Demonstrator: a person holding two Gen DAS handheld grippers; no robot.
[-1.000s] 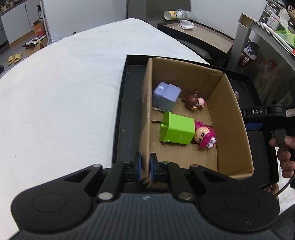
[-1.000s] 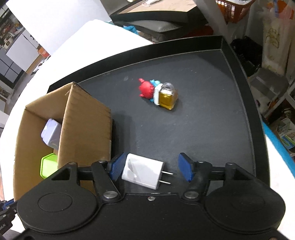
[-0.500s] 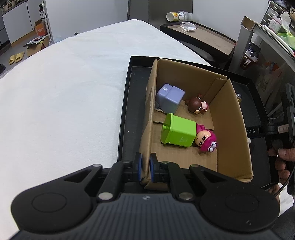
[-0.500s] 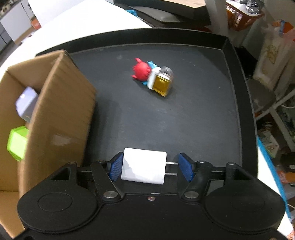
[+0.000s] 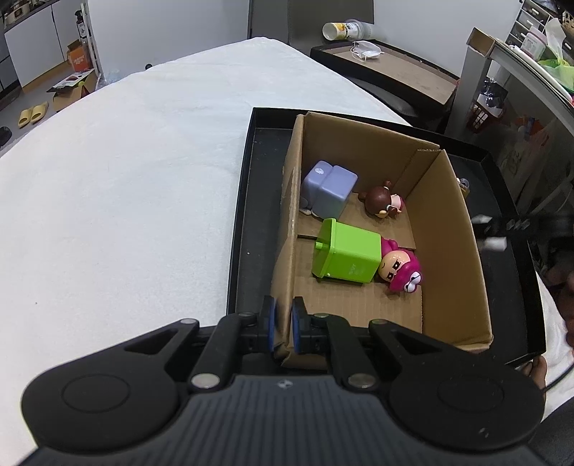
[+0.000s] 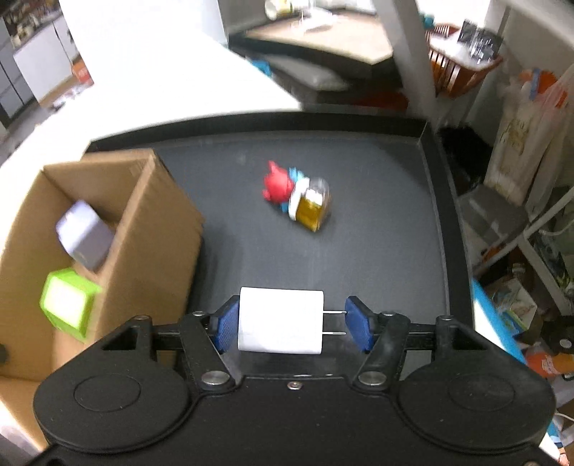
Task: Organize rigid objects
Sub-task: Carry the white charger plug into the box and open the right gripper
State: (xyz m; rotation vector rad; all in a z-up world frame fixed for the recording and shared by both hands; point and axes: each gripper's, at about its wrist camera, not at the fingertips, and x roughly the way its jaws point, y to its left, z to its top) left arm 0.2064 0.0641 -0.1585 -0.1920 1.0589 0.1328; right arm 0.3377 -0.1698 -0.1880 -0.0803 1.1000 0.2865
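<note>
No text, label, brand or number can be read with certainty. A faint embossed mark is seen on the side of the green toy bin (image 5: 346, 253), too small to be made out. Print on the tipped-over bottle (image 5: 344, 29) behind is blurred.

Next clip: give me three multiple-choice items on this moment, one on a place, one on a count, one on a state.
1. The red toy lies
A. in the box
B. on the black tray
C. on the white cloth

2. Things lying in the box:
A. two
B. four
C. six

3. The left claw is
A. wide open
B. shut on the box wall
C. holding the charger

Key: 1 B, it lies on the tray outside the box. 2 B, lilac bin, green bin, brown doll, pink doll. 3 B, its pads pinch the cardboard edge; the charger sits in the right claw.
</note>
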